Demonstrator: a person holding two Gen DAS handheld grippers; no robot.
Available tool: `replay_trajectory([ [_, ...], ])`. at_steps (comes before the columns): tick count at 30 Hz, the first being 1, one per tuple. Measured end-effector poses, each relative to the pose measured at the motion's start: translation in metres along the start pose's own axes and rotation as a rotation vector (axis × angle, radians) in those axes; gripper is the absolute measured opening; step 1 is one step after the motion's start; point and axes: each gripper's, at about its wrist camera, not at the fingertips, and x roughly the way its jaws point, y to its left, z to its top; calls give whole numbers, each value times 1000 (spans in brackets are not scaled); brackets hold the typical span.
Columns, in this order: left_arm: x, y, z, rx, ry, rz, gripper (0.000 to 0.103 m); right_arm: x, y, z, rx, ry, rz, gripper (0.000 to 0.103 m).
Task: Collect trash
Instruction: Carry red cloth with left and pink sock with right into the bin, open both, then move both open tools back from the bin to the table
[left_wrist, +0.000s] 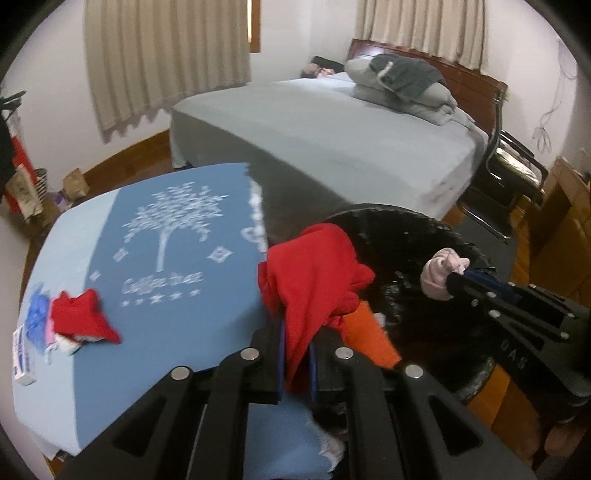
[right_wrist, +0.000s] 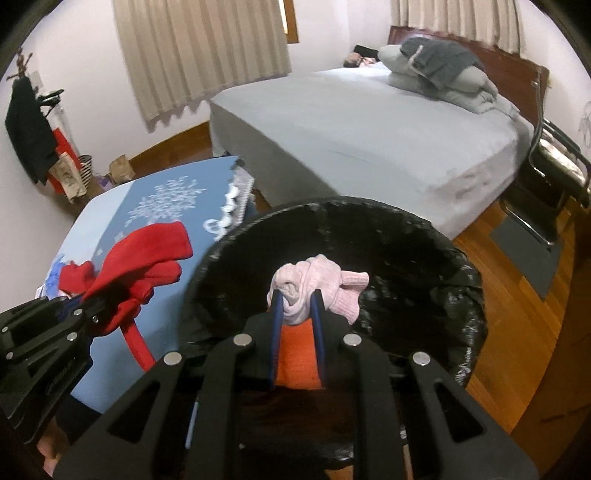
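Note:
My left gripper (left_wrist: 295, 332) is shut on a red cloth (left_wrist: 314, 273), which hangs at the near edge of a black-lined bin (left_wrist: 436, 317). In the right wrist view the same red cloth (right_wrist: 144, 258) shows at the left, held by the left gripper (right_wrist: 99, 306). My right gripper (right_wrist: 297, 306) is shut on a bunched pink cloth (right_wrist: 317, 284) and holds it over the bin's mouth (right_wrist: 406, 258). From the left wrist view the pink cloth (left_wrist: 441, 275) sits at the tip of the right gripper (left_wrist: 458, 280). An orange piece (right_wrist: 299, 358) lies inside the bin.
A blue tablecloth with a white tree print (left_wrist: 162, 266) covers the table at left. On it lie a second red cloth (left_wrist: 83, 317), blue and pink scraps (left_wrist: 37, 314) and a small box (left_wrist: 22, 354). A grey bed (left_wrist: 332, 133) stands behind, a chair (left_wrist: 513, 173) at right.

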Motion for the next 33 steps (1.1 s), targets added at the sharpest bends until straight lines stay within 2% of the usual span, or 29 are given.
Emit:
replay_trajectory([
  [3,15,-12,4,10,14,-10,11,9,-14,-1,7,13,-12,16],
  [6,36,-21,3,20,49,-52,23,22,-26,-1,22,36,-26,21],
  [7,44,-23,2,32,64,-57,32,25,-31,-1,34,44,-32,25],
  [8,48,-24,0,41,68,-50,33,26,-34,-2,43,46,-34,28],
  [10,50,-23,-3,53,74,-45,34,26,-41,-4,63,46,-42,29],
  [14,43,-7,-10,45,71,-18,44,23,-48,-10,94,53,-53,30],
  [17,35,13,-18,34,72,13,48,19,-43,-12,110,60,-48,30],
  [21,23,46,-28,-1,71,50,52,7,-15,-14,83,43,-18,36],
  [26,0,99,-45,-55,53,121,56,0,40,-17,27,34,41,37],
  [33,-38,180,-67,-130,10,221,61,1,135,-25,-73,45,143,37],
])
